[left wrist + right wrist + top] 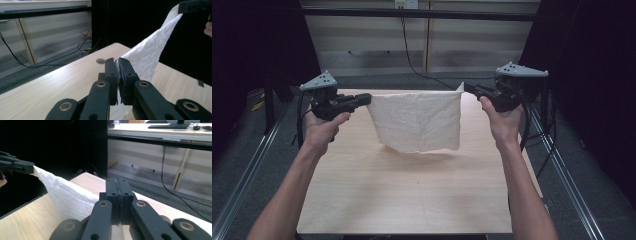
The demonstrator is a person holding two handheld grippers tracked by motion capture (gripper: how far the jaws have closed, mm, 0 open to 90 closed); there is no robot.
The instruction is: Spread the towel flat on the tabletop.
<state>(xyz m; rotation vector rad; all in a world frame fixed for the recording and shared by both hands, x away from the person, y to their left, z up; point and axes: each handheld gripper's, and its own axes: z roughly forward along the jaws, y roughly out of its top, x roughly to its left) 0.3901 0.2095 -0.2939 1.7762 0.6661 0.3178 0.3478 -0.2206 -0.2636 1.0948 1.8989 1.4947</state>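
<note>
above the table, white cloth taut between both grippers' clamped fingers; weave close-up

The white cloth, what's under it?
Under the white cloth, held up by both grippers, lies the bare wooden table with the cloth's shadow. The strip of table behind it is hidden.

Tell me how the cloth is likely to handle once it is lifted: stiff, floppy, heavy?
Probably floppy: the cloth hangs from two top corners, and its top edge dips between the left tool and the right tool. Likely light, since two corner pinches carry it. Its textured weave suggests it will not slip easily.
</note>
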